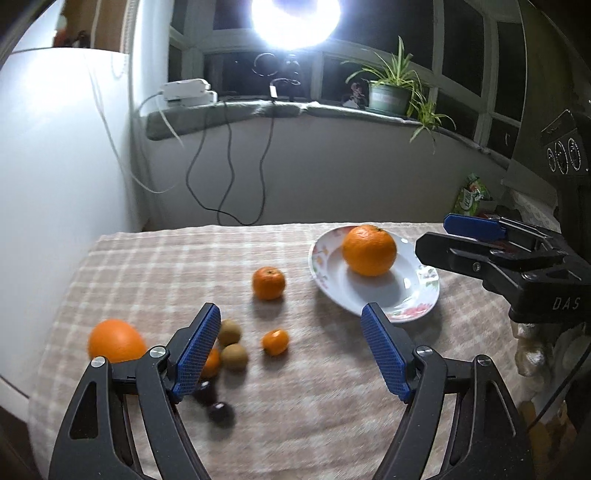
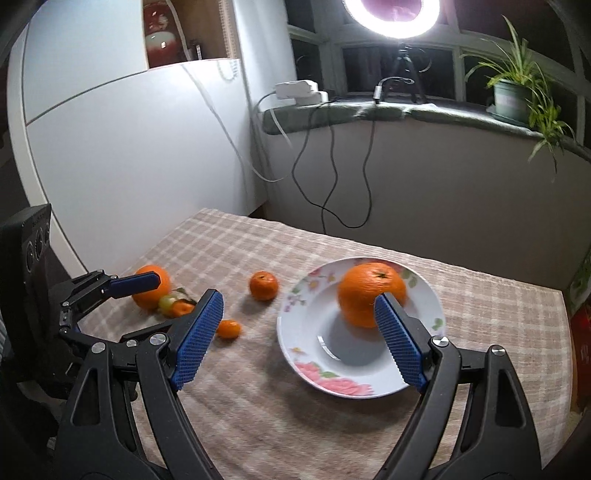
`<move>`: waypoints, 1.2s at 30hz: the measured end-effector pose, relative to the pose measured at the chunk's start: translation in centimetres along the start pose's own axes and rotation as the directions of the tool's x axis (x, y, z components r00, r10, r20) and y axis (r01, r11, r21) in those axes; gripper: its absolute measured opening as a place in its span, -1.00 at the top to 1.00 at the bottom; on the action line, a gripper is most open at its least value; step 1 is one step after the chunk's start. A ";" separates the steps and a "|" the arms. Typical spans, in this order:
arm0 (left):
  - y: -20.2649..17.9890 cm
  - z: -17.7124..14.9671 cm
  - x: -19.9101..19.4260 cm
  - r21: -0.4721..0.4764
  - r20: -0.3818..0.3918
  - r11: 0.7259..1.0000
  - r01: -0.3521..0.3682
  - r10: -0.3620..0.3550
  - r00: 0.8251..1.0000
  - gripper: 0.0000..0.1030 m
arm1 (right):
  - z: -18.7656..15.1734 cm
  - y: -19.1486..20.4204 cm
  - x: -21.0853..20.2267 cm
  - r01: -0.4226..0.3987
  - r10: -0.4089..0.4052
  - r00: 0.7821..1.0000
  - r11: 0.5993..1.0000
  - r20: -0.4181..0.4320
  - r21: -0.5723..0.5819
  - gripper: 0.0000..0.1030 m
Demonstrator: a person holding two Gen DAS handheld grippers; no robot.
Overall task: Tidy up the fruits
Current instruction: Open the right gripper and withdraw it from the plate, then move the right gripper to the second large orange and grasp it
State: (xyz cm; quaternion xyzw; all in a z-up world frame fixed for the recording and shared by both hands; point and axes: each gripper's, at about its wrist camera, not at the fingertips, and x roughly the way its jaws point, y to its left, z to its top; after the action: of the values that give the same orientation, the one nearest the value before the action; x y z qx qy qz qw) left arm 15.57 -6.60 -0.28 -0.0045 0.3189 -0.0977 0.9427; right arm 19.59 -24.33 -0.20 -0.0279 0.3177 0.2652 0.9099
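Note:
On the flowered white plate [image 1: 384, 295] sits a big orange [image 1: 369, 249]. My left gripper [image 1: 291, 310] hovers open over the checked cloth with nothing between its pads. Beyond it lie a tangerine [image 1: 269, 282] and a small mandarin [image 1: 275, 341]. At its left finger are two brownish round fruits [image 1: 232, 345], two dark ones [image 1: 221, 413] and a second big orange [image 1: 116, 339]. My right gripper [image 2: 297, 299] is open above the plate [image 2: 306, 369], its right pad in front of the orange [image 2: 364, 291] there. The tangerine [image 2: 263, 285] and mandarin [image 2: 228, 328] lie left of it.
A bright ring light [image 2: 391, 14] on a tripod stands at the window sill, with a potted plant [image 1: 389, 96] and hanging cables [image 1: 229, 177]. A white wall panel [image 1: 55, 166] borders the table's left side. A green packet [image 1: 471, 194] lies beyond the far right edge.

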 end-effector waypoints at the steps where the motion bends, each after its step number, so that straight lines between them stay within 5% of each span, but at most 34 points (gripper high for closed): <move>1: 0.5 -0.2 -0.3 -0.007 0.002 1.000 -0.008 0.008 1.000 -0.54 | 0.1 0.5 0.1 -0.004 0.004 1.000 1.000 -0.004 -0.008 -0.68; 21: 11.5 -6.0 -1.5 -0.256 -0.054 0.964 -0.073 0.061 0.997 -0.54 | 0.2 8.9 6.5 -0.187 0.172 0.976 0.976 -0.133 -0.111 -0.68; 36: 15.8 -7.2 1.4 -0.394 -0.082 0.919 -0.010 -0.024 0.996 -0.54 | 1.4 14.3 15.6 -0.372 0.340 0.892 0.926 -0.297 -0.057 -0.69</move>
State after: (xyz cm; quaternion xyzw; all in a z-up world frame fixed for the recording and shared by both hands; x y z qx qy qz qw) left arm 15.21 9.06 -8.01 -0.1911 0.3719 -0.0350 0.9077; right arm 23.49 -4.55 -6.69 -0.0574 0.4283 0.4382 0.7882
